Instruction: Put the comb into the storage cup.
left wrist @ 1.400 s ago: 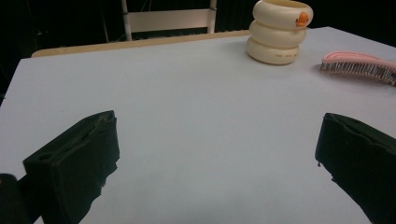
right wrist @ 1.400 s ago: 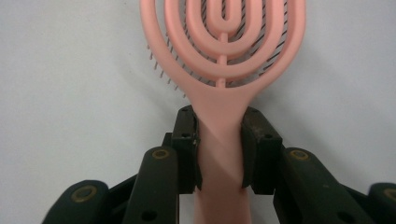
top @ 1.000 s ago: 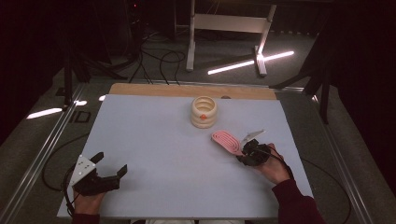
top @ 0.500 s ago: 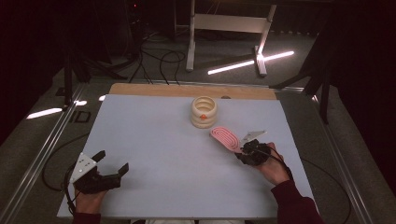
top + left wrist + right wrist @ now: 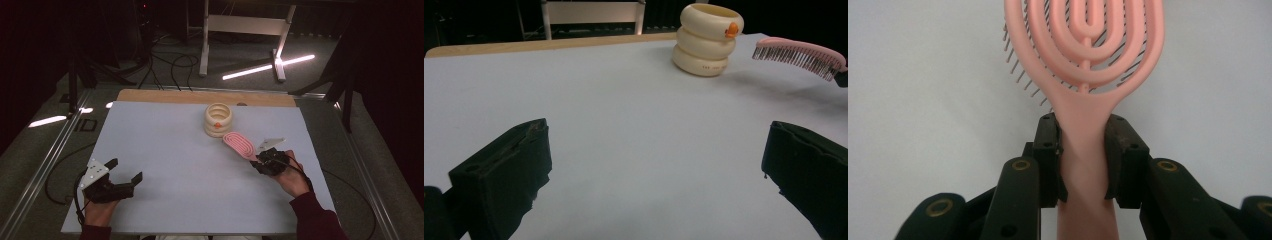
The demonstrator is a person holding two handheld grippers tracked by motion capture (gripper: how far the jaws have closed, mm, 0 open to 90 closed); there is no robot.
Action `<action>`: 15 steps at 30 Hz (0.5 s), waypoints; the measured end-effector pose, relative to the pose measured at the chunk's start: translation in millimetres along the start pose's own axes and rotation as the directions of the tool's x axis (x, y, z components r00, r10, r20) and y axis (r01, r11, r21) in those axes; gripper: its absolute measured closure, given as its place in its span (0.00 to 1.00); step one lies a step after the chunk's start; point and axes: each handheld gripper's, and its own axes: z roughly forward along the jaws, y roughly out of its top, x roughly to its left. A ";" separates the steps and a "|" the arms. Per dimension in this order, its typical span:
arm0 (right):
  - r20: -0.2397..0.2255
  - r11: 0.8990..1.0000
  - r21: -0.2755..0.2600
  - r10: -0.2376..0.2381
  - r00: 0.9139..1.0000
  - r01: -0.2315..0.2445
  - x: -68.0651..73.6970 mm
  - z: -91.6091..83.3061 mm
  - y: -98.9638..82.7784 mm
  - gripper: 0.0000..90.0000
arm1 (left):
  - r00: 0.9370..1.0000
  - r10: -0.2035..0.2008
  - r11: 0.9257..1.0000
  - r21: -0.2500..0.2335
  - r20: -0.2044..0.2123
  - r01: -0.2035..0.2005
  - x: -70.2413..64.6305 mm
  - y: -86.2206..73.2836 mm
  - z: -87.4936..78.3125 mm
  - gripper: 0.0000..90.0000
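The right gripper [image 5: 261, 162] clamps the handle of a pink hairbrush [image 5: 239, 144], its jaws pressed on both sides of the stem; the brush head reaches away from the gripper toward the far left, its tip just beside a cream ringed cup [image 5: 218, 120] on the white table [image 5: 165, 150]; the brush's long axis runs diagonally across the table from the gripper to the cup; the left gripper view shows the bristles pointing down and the head held above the surface; the right gripper view shows the looped open back; the left gripper [image 5: 123, 176] sits near the table's near left corner, jaws spread wide, holding nothing.
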 end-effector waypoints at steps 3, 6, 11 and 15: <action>0.004 1.000 -0.004 -0.013 1.000 0.013 1.3 -3.3 3.1 0.78 | 1.000 -0.003 1.000 0.007 0.002 0.003 -0.5 3.4 2.4 0.00; 0.010 1.000 -0.012 -0.021 1.000 0.022 1.7 -5.8 5.6 0.78 | 1.000 -0.002 1.000 0.014 0.006 0.002 -1.3 6.4 5.4 0.00; 0.012 0.999 -0.023 -0.025 1.000 0.025 1.8 -7.6 8.4 0.78 | 1.000 0.000 1.000 0.018 0.019 -0.001 -3.5 13.8 10.6 0.00; 0.010 0.999 -0.028 -0.022 1.000 0.023 2.5 -8.2 9.2 0.78 | 1.000 0.005 1.000 0.019 0.026 -0.006 -5.2 19.6 13.4 0.00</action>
